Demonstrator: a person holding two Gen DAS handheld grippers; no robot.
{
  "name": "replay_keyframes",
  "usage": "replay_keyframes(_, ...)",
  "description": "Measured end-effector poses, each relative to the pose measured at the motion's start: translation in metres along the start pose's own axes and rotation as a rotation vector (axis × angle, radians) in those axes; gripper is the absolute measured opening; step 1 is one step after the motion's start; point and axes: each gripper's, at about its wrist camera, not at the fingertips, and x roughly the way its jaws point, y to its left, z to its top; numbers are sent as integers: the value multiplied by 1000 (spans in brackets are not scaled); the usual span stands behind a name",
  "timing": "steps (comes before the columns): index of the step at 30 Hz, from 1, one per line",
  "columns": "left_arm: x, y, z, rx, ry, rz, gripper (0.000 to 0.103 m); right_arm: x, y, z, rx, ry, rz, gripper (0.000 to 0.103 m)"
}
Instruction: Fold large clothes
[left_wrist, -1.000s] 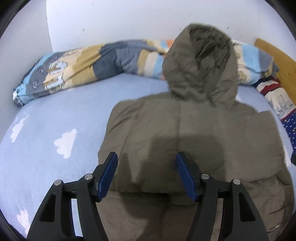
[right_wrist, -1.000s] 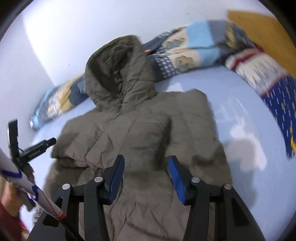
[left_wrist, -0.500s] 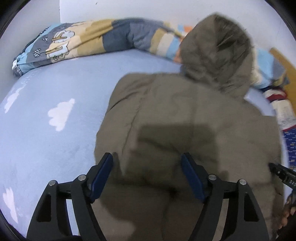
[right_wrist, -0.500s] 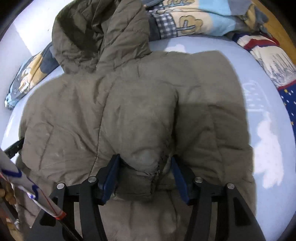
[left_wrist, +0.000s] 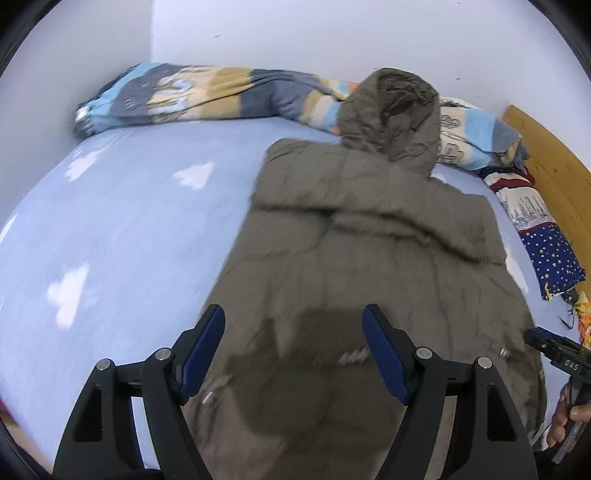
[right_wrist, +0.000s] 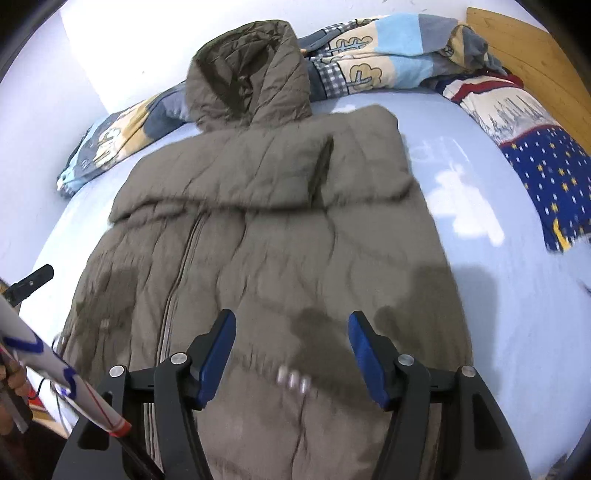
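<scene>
Jacket (right_wrist: 266, 236) below both spread, empty tongs (left_wrist: 293, 349) (right_wrist: 291, 354).

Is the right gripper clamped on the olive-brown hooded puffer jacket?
No, the right gripper is open above the olive-brown hooded puffer jacket, with no fabric pinched between its blue pads.
</scene>
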Motion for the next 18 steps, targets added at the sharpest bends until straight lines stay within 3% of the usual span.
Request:
replay_keyframes(4, 13, 42, -40, -61, 94, 43, 76, -12, -2, -37, 9, 9, -7, 68)
replay_keyframes(8, 46, 62, -70, -35, 227, 58, 76, 6, -3, -65, 11, 97, -24, 68)
replay_keyframes(12, 13, 87, -67, -133, 149, -6, 76, 17, -3, -73, -2, 118, -42, 69)
replay_keyframes(15, -12, 113, -67, -197, 78, -9, 76, -14, -12, -74, 56, 37, 32, 71)
replay_keyframes(18, -10, 138, -76, -280, 109, -19, 76, -40, -35, -82, 127, -38, 11, 79)
